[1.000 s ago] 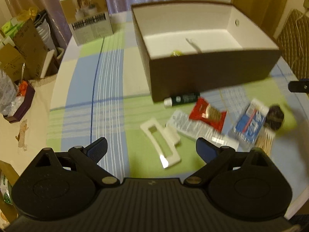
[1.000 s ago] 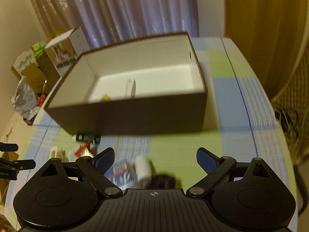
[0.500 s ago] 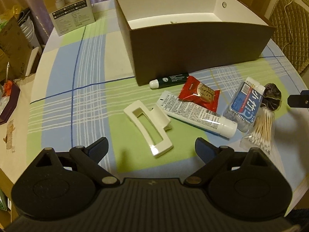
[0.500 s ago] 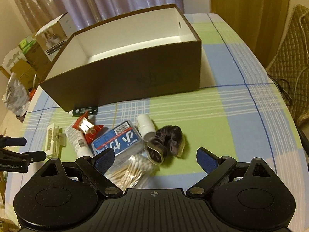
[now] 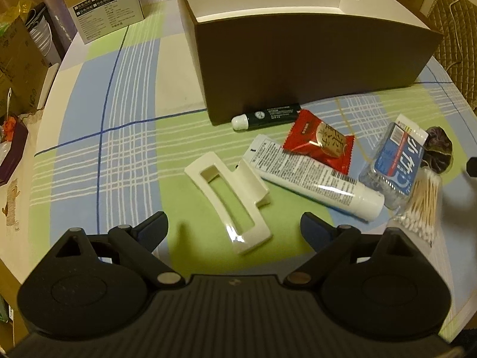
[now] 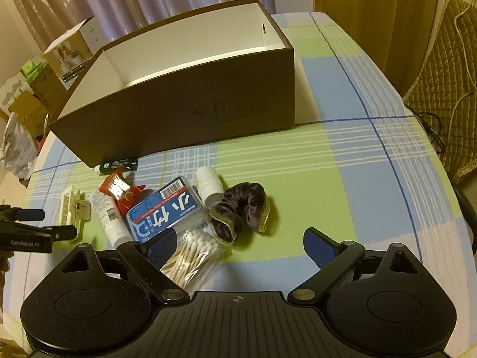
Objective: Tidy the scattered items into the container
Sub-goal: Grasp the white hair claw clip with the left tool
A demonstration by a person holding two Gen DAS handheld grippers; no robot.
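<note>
Reaching-in stage: both tongs spread wide and empty, left tongs [image 5: 232,226] over the cream plastic hair claw [image 5: 228,205], right tongs [image 6: 238,243] near the dark velvet scrunchie [image 6: 241,207]; next probably needs lowering, pinching, lifting into the brown cardboard box [image 6: 179,113].

A tablecloth [image 6: 298,161] checked in green, blue and cream with white lines lay under a dark brown cardboard box [image 6: 184,113] with a white interior. Beside it were a cream plastic hair claw [image 5: 229,205], a red snack packet [image 5: 320,143] and a dark purple velvet scrunchie [image 6: 241,208].
</note>
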